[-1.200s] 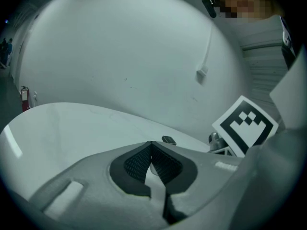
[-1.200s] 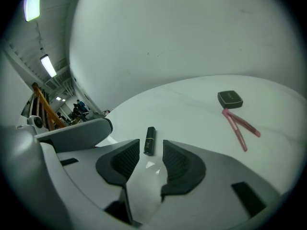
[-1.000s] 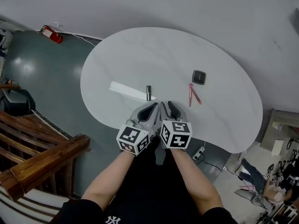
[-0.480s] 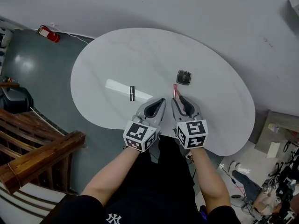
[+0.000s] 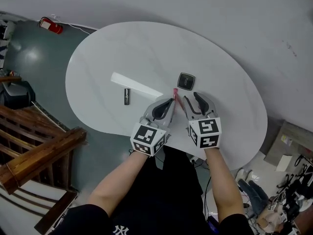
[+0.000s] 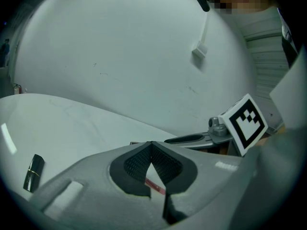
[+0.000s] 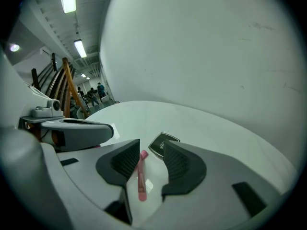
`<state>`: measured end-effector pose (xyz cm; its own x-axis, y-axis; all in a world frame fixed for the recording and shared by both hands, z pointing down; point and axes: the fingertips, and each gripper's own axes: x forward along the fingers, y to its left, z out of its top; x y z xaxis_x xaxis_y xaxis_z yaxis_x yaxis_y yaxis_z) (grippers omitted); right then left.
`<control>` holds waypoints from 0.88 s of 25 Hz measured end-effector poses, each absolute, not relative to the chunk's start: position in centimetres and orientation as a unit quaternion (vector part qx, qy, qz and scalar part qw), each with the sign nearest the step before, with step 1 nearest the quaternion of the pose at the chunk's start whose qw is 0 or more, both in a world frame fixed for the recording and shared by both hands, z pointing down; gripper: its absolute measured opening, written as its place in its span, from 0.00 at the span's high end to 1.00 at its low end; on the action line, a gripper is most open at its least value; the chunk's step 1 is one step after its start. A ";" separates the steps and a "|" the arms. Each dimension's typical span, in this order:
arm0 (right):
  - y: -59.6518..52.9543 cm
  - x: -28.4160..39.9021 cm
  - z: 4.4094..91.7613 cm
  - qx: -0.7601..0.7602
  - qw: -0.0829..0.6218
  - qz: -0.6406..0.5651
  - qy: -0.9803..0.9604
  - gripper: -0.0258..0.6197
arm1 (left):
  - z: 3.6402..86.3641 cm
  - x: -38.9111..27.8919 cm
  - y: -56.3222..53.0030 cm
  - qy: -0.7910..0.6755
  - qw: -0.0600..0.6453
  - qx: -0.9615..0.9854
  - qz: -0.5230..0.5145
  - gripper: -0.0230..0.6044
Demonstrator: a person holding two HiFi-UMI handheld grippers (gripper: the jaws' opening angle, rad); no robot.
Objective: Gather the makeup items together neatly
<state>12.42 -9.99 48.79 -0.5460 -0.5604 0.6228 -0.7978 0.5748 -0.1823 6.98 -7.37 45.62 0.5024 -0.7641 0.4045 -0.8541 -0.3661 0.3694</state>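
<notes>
Left gripper (image 5: 169, 103) and right gripper (image 5: 190, 100) advanced to pink tube (image 7: 141, 176); right jaws widened, tube between them.

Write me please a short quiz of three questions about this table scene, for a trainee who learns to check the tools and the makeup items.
1. True or false: the black compact touches the dark lipstick on the white table.
2. What lies between the jaws of the right tool? A) a pink tube B) a brush C) nothing
3. Which tool has its jaws together: the right one or the left tool?

Key: 1 false, they lie well apart. 2 A; the jaws have just been opening and the tube lies on the table between them. 3 the left tool.
</notes>
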 end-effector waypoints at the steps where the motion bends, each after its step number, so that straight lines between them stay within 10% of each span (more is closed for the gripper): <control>1: -10.5 12.8 49.5 0.403 0.264 0.237 -0.844 0.71 | 45.9 7.1 -7.6 -0.495 0.275 0.820 0.084 0.95; 22: -13.6 14.0 56.3 0.421 0.333 0.254 -0.805 0.63 | 49.3 6.5 -9.2 -0.524 0.299 0.792 0.099 0.95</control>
